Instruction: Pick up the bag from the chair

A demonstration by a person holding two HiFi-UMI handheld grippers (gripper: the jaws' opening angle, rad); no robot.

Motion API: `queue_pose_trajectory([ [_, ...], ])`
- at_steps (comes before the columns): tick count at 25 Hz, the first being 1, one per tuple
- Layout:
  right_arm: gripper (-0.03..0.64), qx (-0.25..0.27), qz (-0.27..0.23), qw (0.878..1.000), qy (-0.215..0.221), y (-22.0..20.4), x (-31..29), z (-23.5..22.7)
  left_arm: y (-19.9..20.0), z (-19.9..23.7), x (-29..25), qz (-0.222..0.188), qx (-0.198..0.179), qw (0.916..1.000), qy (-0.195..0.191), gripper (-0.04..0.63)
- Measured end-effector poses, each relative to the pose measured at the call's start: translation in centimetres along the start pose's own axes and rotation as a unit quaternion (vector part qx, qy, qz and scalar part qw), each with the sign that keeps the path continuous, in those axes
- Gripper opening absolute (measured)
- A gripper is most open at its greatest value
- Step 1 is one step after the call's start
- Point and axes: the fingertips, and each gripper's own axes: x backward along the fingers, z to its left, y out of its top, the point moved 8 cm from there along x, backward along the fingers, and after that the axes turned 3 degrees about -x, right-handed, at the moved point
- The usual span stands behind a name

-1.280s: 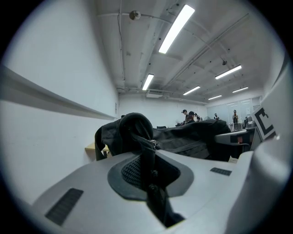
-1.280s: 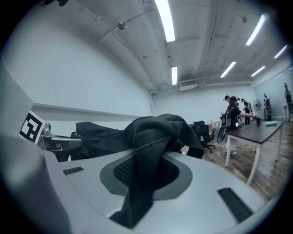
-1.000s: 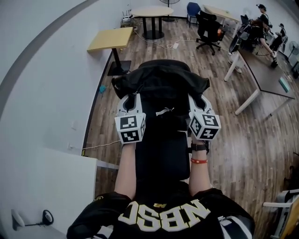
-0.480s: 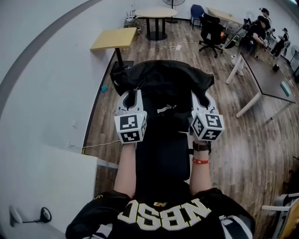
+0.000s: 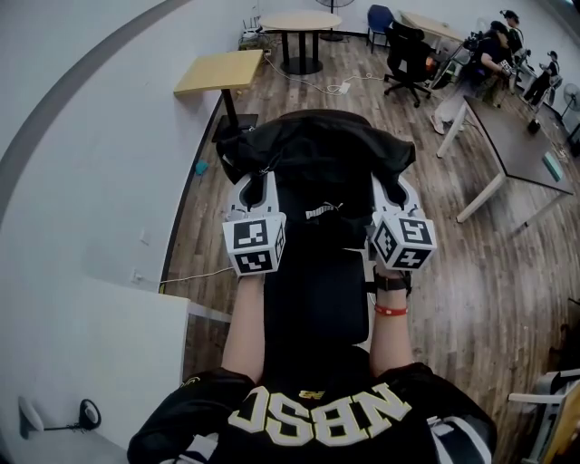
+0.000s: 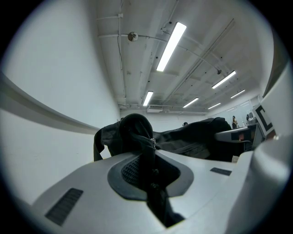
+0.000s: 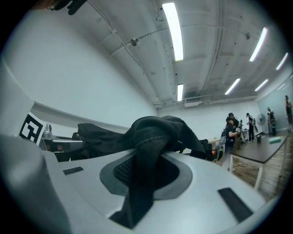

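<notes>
A black fabric bag (image 5: 317, 154) hangs in front of me, held up by both grippers; its lower part drapes down between my forearms. My left gripper (image 5: 261, 178) is shut on the bag's left edge. In the left gripper view, a zipped fold of the bag (image 6: 137, 130) is pinched in that left gripper (image 6: 149, 160). My right gripper (image 5: 391, 186) is shut on the bag's right edge. The right gripper view shows a thick fold of the bag (image 7: 155, 128) clamped by this right gripper (image 7: 146, 164). The bag hides the chair.
A white wall runs along the left, with a white surface (image 5: 91, 344) near my left elbow. A yellow table (image 5: 220, 72) and a round table (image 5: 294, 23) stand beyond the bag. An office chair (image 5: 405, 54), a grey desk (image 5: 517, 136) and people (image 5: 503, 45) are at the back right.
The bag and both grippers have shifted slightly up the picture, still gripped the same way. The people at the back right have moved.
</notes>
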Motion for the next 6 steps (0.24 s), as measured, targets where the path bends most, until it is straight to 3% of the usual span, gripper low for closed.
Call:
queue_pose_trajectory([
  [6,0.078,-0.014,0.0,1.0,0.001,0.0,2.2,-0.8,0.5,-2.0,1.3,0.004,-0.004,1.0,0.0,0.04],
])
